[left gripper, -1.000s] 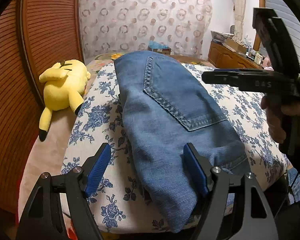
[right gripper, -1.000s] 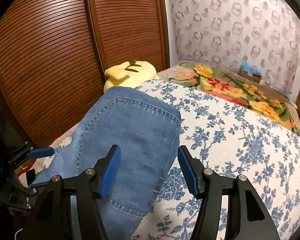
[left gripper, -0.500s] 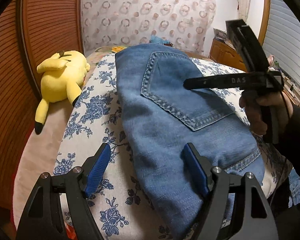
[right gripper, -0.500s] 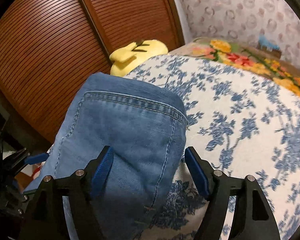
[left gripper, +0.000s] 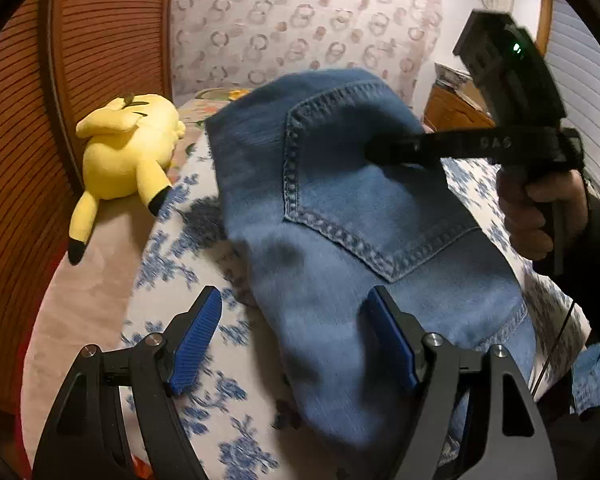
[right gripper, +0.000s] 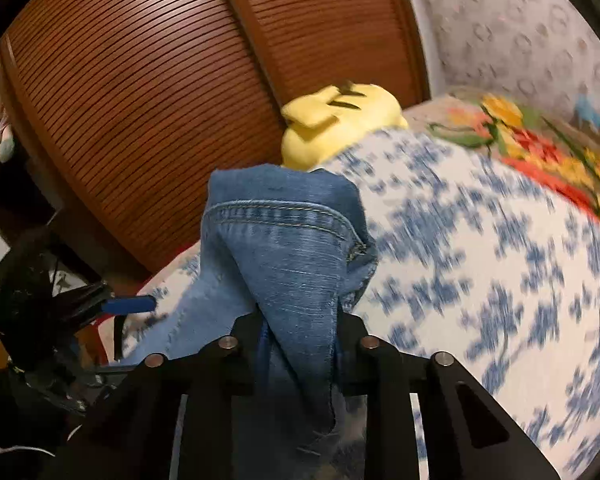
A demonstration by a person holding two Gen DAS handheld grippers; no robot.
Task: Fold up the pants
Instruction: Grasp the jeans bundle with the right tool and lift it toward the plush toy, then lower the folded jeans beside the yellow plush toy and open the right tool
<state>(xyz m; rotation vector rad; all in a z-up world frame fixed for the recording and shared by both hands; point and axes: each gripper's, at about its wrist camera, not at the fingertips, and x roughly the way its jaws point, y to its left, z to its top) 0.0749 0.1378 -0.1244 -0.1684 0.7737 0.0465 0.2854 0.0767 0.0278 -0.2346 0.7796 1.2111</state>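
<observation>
Lying across a bed (left gripper: 172,264) covered in a white sheet with blue flowers, the folded blue jeans (left gripper: 364,240) show a stitched back pocket (left gripper: 364,184) facing up. In the left wrist view, the left gripper (left gripper: 296,340) hangs low over the near end of the denim with its jaws spread wide; one blue pad sits above the sheet beside the jeans, the other above the fabric, and neither presses on anything. Farther along the jeans, the right gripper (left gripper: 384,152) reaches in from the right side of that view, held by a hand (left gripper: 540,212) in a dark sleeve, with its tip down at the upper part of the pocket.

From the right wrist view, the right gripper's jaws are closing, and a bunched fold of denim is caught between them, pulled up into a peak with the pocket's top hem (right gripper: 280,216) just beyond. The pads themselves are hidden by the cloth. The left gripper's blue pad (right gripper: 130,304) shows at the left edge of this view, beside the jeans.

A yellow plush toy (left gripper: 128,156) lies on the bed next to a brown slatted wardrobe door (right gripper: 140,100), well apart from the jeans. A curtain (left gripper: 300,20) with ring patterns hangs at the far end.
</observation>
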